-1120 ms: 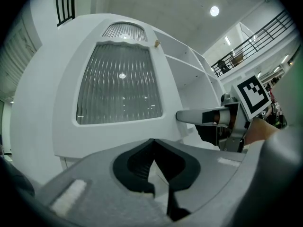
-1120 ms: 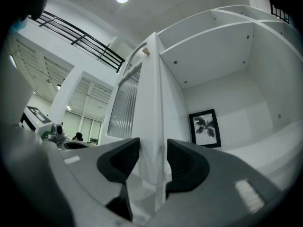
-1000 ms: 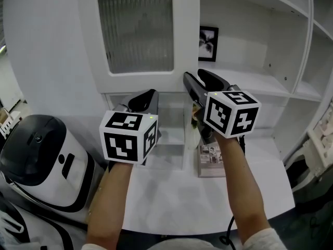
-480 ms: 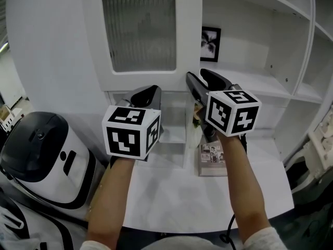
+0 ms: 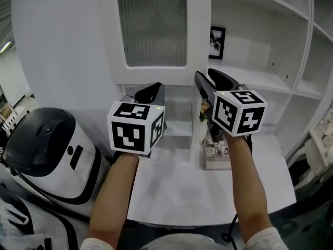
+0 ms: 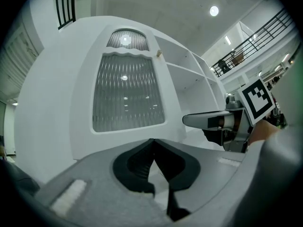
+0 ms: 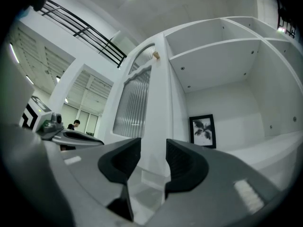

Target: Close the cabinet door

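Head view: not closed yet, with the whole swing shut left to do. Finds the cabinet door [image 5: 156, 30] standing open just left of the framed picture [image 5: 217, 42], baring the shelves [image 5: 270, 85] below and right of that picture. Places the right gripper [image 5: 210, 78] under the picture at the door's lower free corner, and the left gripper [image 5: 151, 90] lower left of it.

Left gripper view: shows jaws pressed together on nothing, facing the door's front.

Right gripper view: catches jaws just closing, half apart, astride the door's edge left of the picture, not visibly pinching. Looks white and arched, with a ribbed glass pane [image 7: 133, 103] and a small knob [image 7: 155, 55] up top.
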### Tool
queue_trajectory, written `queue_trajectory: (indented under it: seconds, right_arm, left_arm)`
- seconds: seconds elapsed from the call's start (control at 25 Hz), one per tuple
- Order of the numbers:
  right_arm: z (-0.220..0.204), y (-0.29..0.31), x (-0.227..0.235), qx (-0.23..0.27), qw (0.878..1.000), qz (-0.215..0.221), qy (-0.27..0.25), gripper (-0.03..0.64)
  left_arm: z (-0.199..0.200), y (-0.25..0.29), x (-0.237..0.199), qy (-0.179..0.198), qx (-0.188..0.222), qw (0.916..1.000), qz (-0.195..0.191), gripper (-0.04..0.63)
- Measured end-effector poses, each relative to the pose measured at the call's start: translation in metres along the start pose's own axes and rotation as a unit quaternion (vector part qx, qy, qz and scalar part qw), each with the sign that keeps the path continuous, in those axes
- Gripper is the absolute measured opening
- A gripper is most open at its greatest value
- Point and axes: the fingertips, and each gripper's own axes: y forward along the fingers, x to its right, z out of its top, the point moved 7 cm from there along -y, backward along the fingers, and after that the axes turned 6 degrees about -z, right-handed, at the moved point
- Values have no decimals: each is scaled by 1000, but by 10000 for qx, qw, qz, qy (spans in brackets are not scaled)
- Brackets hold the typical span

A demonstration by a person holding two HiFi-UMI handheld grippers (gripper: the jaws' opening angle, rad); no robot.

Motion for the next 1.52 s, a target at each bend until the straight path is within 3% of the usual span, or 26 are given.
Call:
queue_trajectory:
  seconds: [0.88,1.12,1.52]
  right_arm:
    - [-9,-58,-77,-292,9995,135,0,64]
    - [-10,-73,-83,-286,9995,145,0,8]
    - [-9,-83,-84,-283,9993,253,-19,3]
  left_arm:
    - [-9,-89,-7,-116,-117,9998,143,-2]
    - [-11,-98,-1,-100,-108,9998,133,-2]
    - [-10,-101,10,-99,-101,9998,114,-2]
